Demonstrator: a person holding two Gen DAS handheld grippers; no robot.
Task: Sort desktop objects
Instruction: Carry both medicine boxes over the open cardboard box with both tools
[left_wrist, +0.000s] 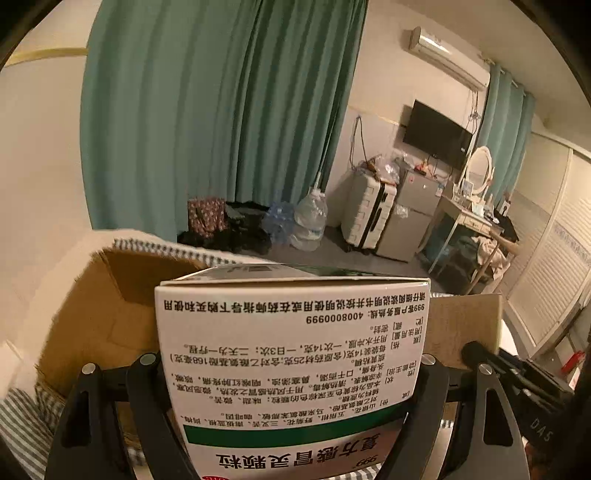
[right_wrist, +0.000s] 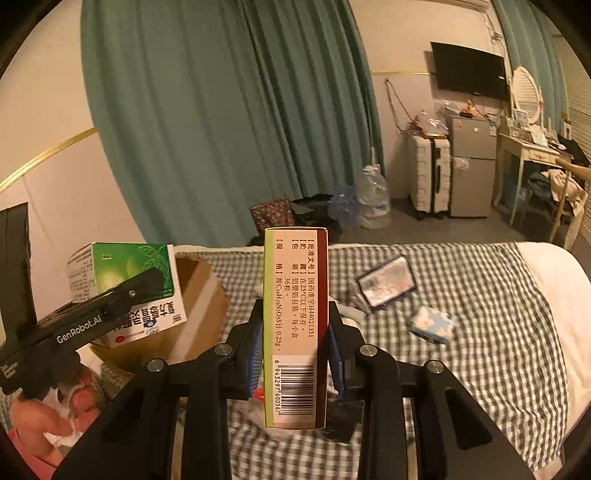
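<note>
My left gripper (left_wrist: 291, 373) is shut on a large white and green medicine box (left_wrist: 291, 354), held above an open cardboard box (left_wrist: 107, 314). In the right wrist view the same left gripper (right_wrist: 122, 295) holds that medicine box (right_wrist: 125, 288) over the cardboard box (right_wrist: 199, 295) at the left. My right gripper (right_wrist: 295, 332) is shut on a narrow medicine box with a barcode (right_wrist: 295, 325), held upright above the checked cloth (right_wrist: 480, 332).
On the checked cloth lie a silver foil packet (right_wrist: 386, 282) and a small blue floral tissue pack (right_wrist: 432, 323). Beyond the bed are a green curtain (right_wrist: 221, 110), water bottles (right_wrist: 373, 199), a suitcase (right_wrist: 430, 177) and a small fridge (right_wrist: 471, 166).
</note>
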